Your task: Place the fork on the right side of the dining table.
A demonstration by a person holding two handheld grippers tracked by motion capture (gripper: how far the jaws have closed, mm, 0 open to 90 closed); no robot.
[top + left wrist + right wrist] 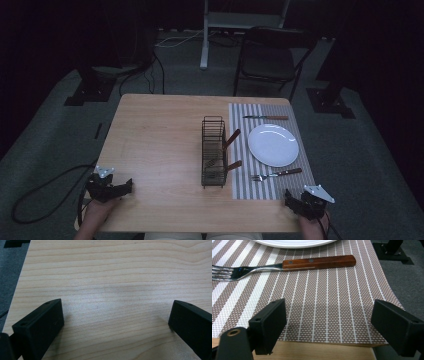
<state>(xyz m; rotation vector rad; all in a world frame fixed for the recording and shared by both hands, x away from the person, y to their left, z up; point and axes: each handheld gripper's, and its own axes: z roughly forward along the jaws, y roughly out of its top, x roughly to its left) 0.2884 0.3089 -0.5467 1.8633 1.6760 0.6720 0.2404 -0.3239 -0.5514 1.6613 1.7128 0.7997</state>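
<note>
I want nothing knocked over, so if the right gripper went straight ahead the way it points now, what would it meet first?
Probably the wooden-handled steel fork, lying crosswise ahead of the open right gripper on the striped woven placemat; the white plate lies just beyond.

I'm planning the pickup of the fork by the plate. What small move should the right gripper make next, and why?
Probably ease the right gripper forward over the placemat toward the fork. Its fingers stand wide open and empty at the mat's near edge, and the fork's wooden handle lies crosswise just ahead, in front of the plate.
</note>
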